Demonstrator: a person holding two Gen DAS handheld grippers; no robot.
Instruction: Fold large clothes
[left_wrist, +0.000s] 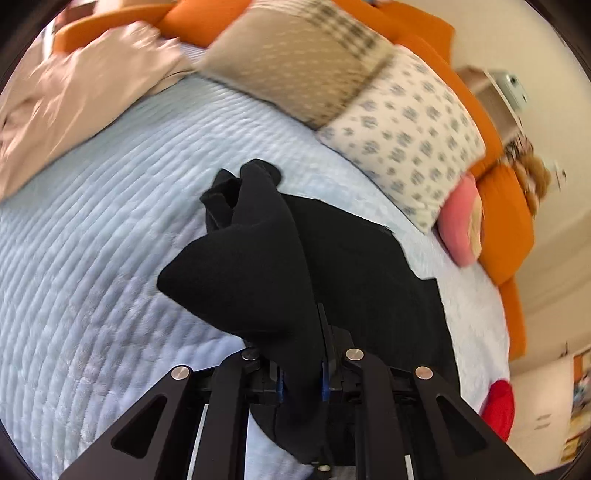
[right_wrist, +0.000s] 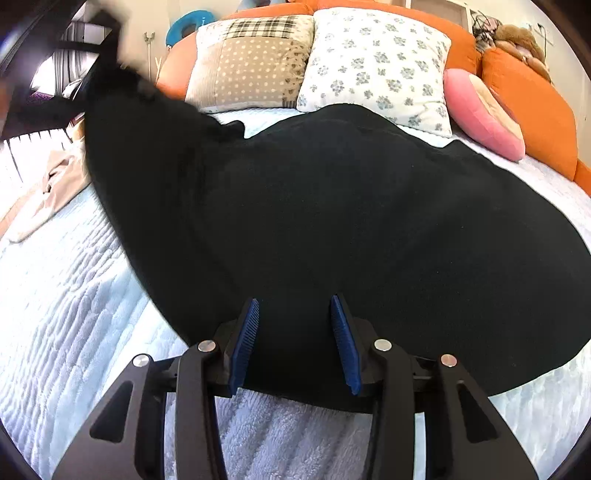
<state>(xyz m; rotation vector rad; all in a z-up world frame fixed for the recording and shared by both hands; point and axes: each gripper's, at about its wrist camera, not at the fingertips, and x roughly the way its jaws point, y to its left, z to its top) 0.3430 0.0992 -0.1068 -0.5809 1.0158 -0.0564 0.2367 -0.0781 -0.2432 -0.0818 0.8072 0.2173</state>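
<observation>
The black garment (right_wrist: 332, 206) lies spread over the pale blue quilted bedspread (right_wrist: 66, 295), its broad body running across the bed in front of the pillows, while one end is lifted off to the left.

The left gripper (left_wrist: 301, 373) is clamped tight on a bunched fold of that cloth: in the left wrist view the fabric passes straight between the blue pads and hangs forward from them in a dark, sleeve-like lobe (left_wrist: 240, 258), held above the bedspread. In the right wrist view the same raised end shows as a blurred black strip climbing to the upper left (the left tool there is too smeared to read).

The right gripper (right_wrist: 295, 343) stands partly open, its jaws a moderate gap apart, poised over the near hem of the garment; the pads show no cloth pinched between them, and whether they touch the fabric below I cannot tell.

The fold turns on this: the garment's long axis runs left to right across the right gripper's line, with the raised end at its left. Probably the lifted part goes rightward over the flat body, the right gripper being nearer the near hem to pin it.
</observation>
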